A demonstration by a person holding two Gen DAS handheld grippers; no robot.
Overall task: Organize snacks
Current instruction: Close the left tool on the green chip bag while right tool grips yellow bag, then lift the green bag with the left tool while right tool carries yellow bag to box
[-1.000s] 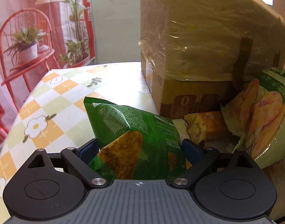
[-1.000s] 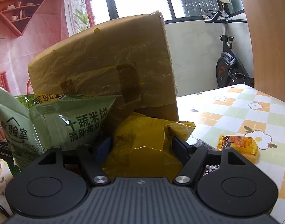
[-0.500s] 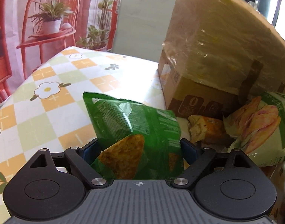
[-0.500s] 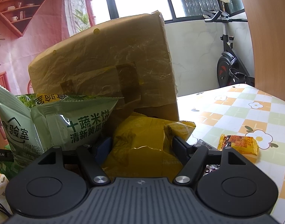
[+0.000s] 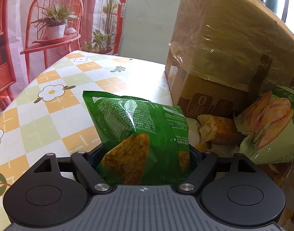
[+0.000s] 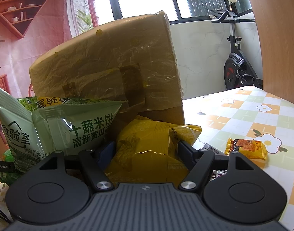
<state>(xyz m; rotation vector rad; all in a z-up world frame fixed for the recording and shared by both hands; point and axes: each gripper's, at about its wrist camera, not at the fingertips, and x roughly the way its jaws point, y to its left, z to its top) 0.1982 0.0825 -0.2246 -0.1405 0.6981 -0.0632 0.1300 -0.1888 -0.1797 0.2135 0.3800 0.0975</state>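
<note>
Your left tool (image 5: 141, 154) is clamped on the green bag (image 5: 139, 127) above the tabletop (image 5: 50, 115); your right tool (image 6: 146, 150) grips the yellow bag (image 6: 148, 146) by the box (image 6: 108, 67).

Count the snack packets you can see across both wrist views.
5: green chip bag in the left gripper, yellow bag in the right gripper, pale green rice-cracker bag, orange candy, crumpled wrapper. Others may hide.

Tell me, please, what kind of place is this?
Probably a room in a home: an exercise bike by the window, a table under a flowered checked tablecloth, and snack bags beside a cardboard box.
</note>
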